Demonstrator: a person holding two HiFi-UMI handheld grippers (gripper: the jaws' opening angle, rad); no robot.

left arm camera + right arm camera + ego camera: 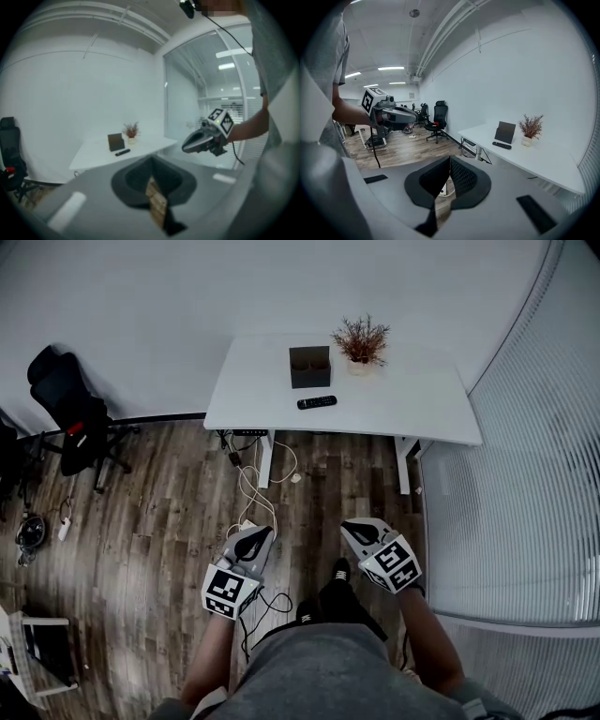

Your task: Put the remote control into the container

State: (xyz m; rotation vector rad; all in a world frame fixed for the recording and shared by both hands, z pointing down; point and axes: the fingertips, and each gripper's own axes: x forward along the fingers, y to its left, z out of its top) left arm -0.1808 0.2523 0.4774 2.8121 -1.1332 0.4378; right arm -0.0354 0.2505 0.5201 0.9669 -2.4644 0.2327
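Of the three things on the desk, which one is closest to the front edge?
The remote: it lies flat in front of the container; the plant stands farther back.

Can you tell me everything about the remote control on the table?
The remote control is a slim black bar, probably plastic. Its buttons are too small to make out. It lies flat on the white table, near the front edge and running roughly along it. The dark, boxy container stands just behind it with a small gap between them. Only the table touches the remote.

Left tool (255,535), right tool (354,529): jaws together, empty, side by side, pointing forward.
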